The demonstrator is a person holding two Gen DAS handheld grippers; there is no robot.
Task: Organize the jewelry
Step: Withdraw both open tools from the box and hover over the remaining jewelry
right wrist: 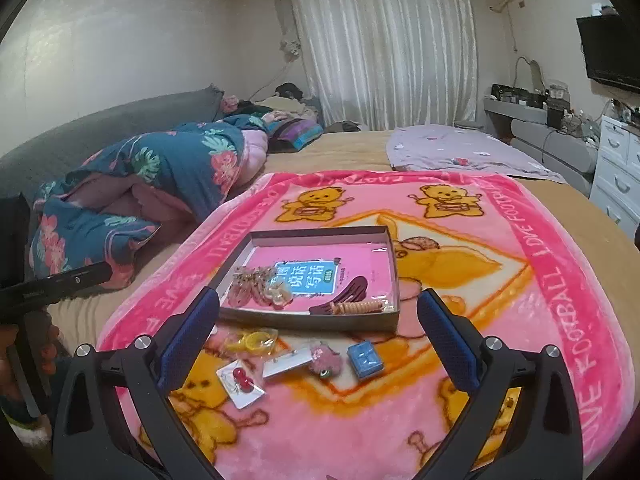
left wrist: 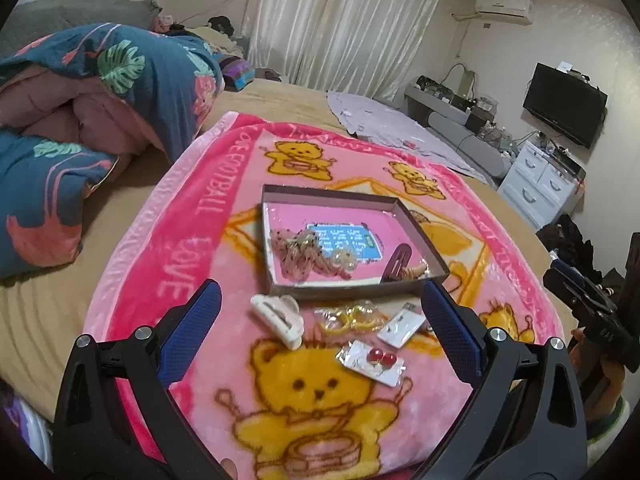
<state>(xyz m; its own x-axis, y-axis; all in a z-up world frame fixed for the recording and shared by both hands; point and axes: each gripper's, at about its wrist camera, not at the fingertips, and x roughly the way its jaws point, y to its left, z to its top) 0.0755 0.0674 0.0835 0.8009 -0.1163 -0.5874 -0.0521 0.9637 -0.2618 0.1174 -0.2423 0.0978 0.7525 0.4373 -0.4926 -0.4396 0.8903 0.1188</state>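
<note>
A shallow cardboard box [left wrist: 280, 194] [right wrist: 394, 264] lies on the pink bear blanket, holding several hair pieces and a dark clip [left wrist: 397, 262] [right wrist: 352, 289]. In front of it lie a white claw clip [left wrist: 278, 318], a bag of yellow rings [left wrist: 352, 318] [right wrist: 252, 340], a card with red earrings [left wrist: 378, 360] [right wrist: 241, 380], a white card [left wrist: 402, 324] [right wrist: 288, 362], a pink fuzzy piece [right wrist: 326, 360] and a small blue box [right wrist: 365, 358]. My left gripper [left wrist: 320, 332] hovers open above the loose pieces. My right gripper [right wrist: 318, 334] is open too, empty, above the same pieces.
The pink blanket [left wrist: 168, 240] [right wrist: 560, 280] covers a tan bed. A folded floral quilt [left wrist: 100, 92] [right wrist: 160, 176] lies to the left, a lilac cloth [left wrist: 384, 120] [right wrist: 460, 148] behind. White drawers [left wrist: 540, 184] and a TV [left wrist: 564, 104] stand to the right.
</note>
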